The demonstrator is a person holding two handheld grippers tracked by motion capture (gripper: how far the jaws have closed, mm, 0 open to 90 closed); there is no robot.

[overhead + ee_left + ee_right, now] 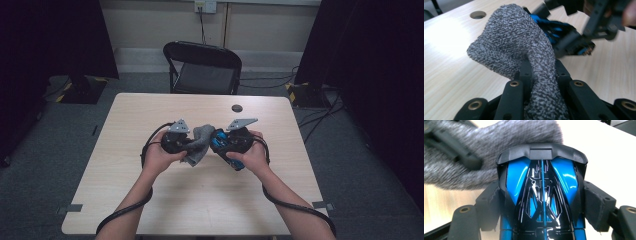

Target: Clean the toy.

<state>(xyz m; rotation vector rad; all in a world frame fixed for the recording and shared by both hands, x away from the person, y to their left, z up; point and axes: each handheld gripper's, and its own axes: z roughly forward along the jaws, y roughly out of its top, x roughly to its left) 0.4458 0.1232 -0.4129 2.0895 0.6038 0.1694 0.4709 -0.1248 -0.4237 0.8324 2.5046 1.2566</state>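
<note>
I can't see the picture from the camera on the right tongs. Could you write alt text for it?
A shiny blue and black toy car sits clamped between the two black jaws of the right tongs, seen from close up. Its front end presses against a fuzzy grey cloth, with a pale wooden table behind.

One grey cloth (516,45); one blue toy car (541,195); one chair (202,67).
</note>
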